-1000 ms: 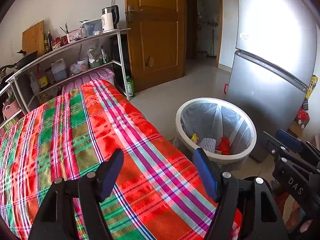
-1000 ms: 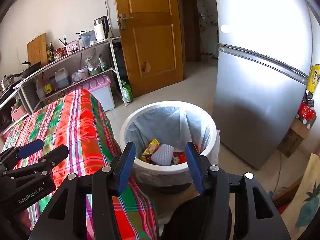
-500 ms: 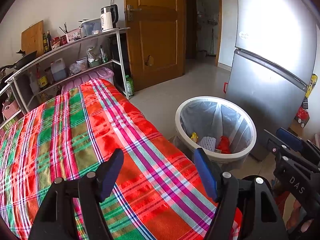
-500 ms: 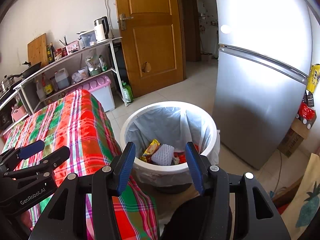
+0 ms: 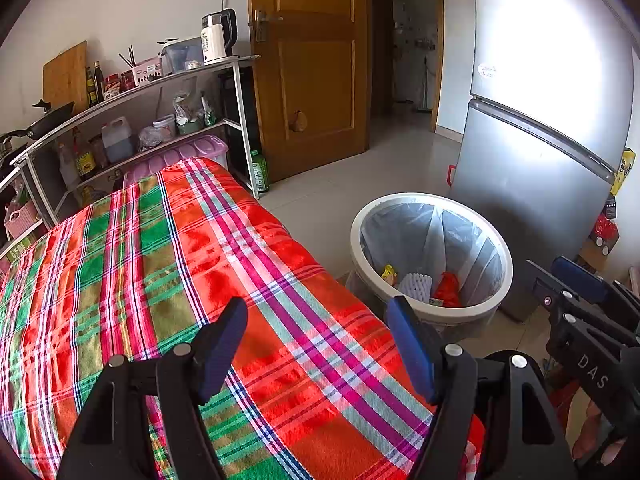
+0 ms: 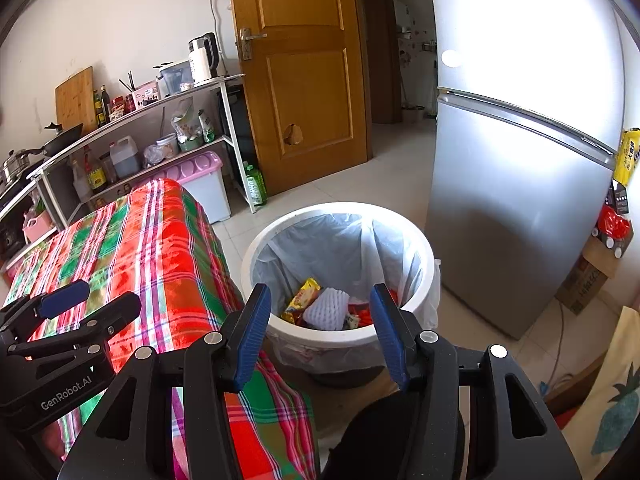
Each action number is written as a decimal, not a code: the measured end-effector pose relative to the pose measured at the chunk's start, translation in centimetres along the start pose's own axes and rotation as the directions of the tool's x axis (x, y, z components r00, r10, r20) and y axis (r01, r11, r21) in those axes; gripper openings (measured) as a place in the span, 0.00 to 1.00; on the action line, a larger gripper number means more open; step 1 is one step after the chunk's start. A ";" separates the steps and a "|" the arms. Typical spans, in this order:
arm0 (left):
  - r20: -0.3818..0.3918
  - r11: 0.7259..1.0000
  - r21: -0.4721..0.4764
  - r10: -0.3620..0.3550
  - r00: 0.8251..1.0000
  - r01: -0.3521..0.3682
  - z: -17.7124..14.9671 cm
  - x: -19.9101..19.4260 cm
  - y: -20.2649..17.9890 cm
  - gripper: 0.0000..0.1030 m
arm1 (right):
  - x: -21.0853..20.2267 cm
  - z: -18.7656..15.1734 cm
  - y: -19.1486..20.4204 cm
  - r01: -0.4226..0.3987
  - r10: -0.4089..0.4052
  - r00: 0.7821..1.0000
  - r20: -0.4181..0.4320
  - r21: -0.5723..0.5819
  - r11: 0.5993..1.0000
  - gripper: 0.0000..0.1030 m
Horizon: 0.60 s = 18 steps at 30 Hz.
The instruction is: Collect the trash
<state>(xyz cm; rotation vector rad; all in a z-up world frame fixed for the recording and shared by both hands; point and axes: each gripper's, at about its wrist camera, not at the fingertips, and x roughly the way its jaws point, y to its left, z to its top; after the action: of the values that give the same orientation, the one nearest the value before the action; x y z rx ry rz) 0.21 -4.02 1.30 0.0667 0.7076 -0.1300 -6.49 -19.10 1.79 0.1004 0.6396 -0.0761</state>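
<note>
A white trash bin (image 6: pixel 340 336) lined with a clear bag stands on the floor beside the table. Inside it lie a yellow snack wrapper (image 6: pixel 301 298), a white foam fruit net (image 6: pixel 326 308) and red wrappers (image 5: pixel 446 290). My right gripper (image 6: pixel 320 330) hovers open above the bin's near rim, nothing between its blue pads. My left gripper (image 5: pixel 320 348) hangs open over the plaid tablecloth (image 5: pixel 180 280), also holding nothing. In the left wrist view the bin (image 5: pixel 432 312) is to the right, past the table edge, and the right gripper (image 5: pixel 580 292) shows at the far right.
A silver fridge (image 6: pixel 520 160) stands right behind the bin. A metal shelf rack (image 5: pixel 132 120) with bottles, a kettle and jars lines the far wall, with a pink-lidded box (image 6: pixel 200 176) under it. A wooden door (image 6: pixel 304 80) is closed; tiled floor lies between.
</note>
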 end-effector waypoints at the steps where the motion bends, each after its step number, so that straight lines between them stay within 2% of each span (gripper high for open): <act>1: 0.000 1.000 -0.001 0.002 1.000 -0.002 0.0 0.0 0.0 0.72 | 0.0 0.0 0.0 0.000 0.000 1.000 0.000 -0.001 1.000 0.51; 18: -0.003 1.000 -0.003 -0.005 1.000 0.005 0.0 -0.2 0.2 0.72 | 0.0 0.0 0.0 -0.001 0.001 1.000 0.001 -0.001 1.000 0.51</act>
<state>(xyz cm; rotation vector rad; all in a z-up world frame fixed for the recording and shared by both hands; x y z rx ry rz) 0.09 -3.82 1.38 0.0623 0.7110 -0.1339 -6.48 -19.06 1.81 0.0999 0.6389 -0.0749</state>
